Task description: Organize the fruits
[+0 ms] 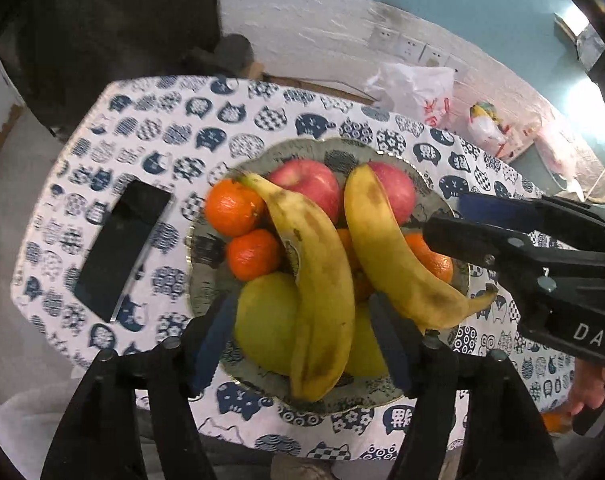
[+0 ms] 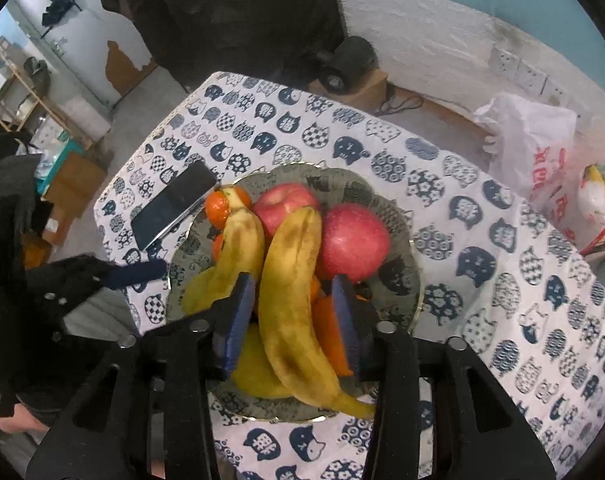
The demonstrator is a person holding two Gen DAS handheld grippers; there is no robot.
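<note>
A patterned plate (image 1: 382, 398) (image 2: 398, 276) holds two bananas, two red apples (image 1: 308, 184) (image 2: 354, 236), several oranges (image 1: 232, 208) and a green pear (image 1: 264, 320). My left gripper (image 1: 302, 344) is open above the plate's near side, its fingers either side of the left banana (image 1: 322, 288) and the pear. My right gripper (image 2: 294, 320) is open, its fingers either side of the right banana (image 2: 290, 292) (image 1: 390, 256) without pressing it; it shows at right in the left wrist view (image 1: 454, 216).
A black phone (image 1: 122, 248) (image 2: 174, 208) lies on the cat-print tablecloth (image 1: 182, 128) left of the plate. White plastic bags (image 2: 530, 148) (image 1: 418, 92) sit beyond the table's far right edge. A cardboard box and dark roller (image 2: 350, 64) stand on the floor behind.
</note>
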